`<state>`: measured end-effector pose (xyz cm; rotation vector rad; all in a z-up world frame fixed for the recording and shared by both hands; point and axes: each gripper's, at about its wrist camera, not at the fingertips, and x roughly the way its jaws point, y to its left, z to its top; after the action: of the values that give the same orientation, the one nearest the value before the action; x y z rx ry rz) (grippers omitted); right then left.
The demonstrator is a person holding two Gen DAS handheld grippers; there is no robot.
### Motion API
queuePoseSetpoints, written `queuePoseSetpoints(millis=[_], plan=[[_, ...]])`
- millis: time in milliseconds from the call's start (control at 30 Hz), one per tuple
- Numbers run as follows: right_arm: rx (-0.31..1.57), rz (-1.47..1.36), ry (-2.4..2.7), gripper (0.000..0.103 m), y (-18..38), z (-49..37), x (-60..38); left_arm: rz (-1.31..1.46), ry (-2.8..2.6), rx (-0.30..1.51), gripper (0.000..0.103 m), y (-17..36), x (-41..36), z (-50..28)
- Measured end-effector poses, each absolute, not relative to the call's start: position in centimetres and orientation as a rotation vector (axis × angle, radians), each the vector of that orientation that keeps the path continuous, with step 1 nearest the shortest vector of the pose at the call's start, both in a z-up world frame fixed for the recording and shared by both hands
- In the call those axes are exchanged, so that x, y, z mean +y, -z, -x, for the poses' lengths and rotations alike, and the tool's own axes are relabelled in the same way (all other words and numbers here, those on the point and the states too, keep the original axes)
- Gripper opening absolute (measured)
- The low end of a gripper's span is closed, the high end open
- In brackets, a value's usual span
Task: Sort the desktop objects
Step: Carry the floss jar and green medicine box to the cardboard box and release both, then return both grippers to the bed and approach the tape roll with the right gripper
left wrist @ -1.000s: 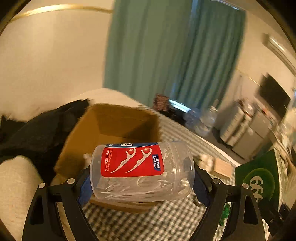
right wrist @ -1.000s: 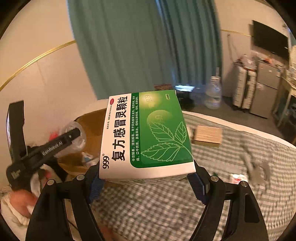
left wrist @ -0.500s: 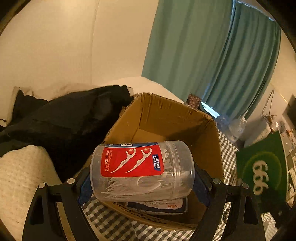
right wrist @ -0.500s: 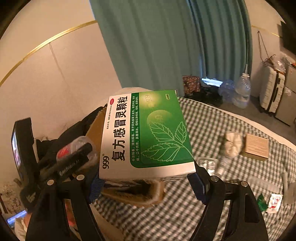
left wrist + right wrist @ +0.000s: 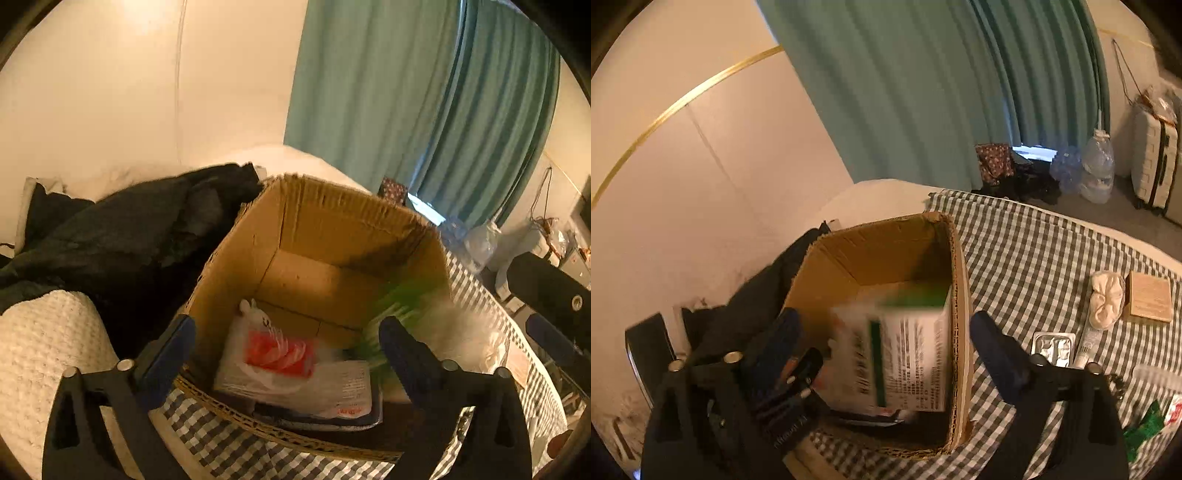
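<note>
An open cardboard box (image 5: 240, 258) stands on the checked cloth, also in the right wrist view (image 5: 960, 280). My left gripper (image 5: 286, 345) is open above it; the clear floss-pick jar with a red label (image 5: 275, 352) is blurred inside the box, over flat packets. My right gripper (image 5: 882, 343) is open above the box; the green and white medicine box (image 5: 905, 354) is blurred in the cardboard box, and shows as a green smear in the left wrist view (image 5: 395, 306). The left gripper's body (image 5: 783, 391) shows at lower left.
A black garment (image 5: 122, 236) lies left of the box, beside a white knitted cushion (image 5: 44, 354). On the checked cloth (image 5: 1034, 258) to the right lie a white cloth bundle (image 5: 1106, 299), a small brown box (image 5: 1150, 301), a blister pack (image 5: 1052, 347) and small packets (image 5: 1145, 428).
Both grippers have opened over the cardboard box. The floss-pick jar and the medicine box have left the jaws and dropped into it, both motion-blurred.
</note>
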<state>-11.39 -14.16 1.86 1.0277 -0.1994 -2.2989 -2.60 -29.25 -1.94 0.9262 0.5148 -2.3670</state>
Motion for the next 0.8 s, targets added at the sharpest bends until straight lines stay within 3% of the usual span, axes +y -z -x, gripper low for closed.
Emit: queuePoseSetpoints(millis=[267, 567, 800], plan=[[-0.188, -0.942, 2.43, 0.094, -4.5, 9.5, -9.1, -0.895, 2.472, 0.404, 0.103, 0.4, -25.7, 2.9], [-0.065, -0.988, 2.722, 0.094, -4.9, 5.9, 6.4, -0.909, 2.634, 0.227, 0.103, -1.3, -18.4, 3.2], [-0.155, -1.077, 2.875, 0.094, -4.0, 4.5, 17.7, -1.084, 2.763, 0.301, 0.103, -0.5, -12.4, 4.1]])
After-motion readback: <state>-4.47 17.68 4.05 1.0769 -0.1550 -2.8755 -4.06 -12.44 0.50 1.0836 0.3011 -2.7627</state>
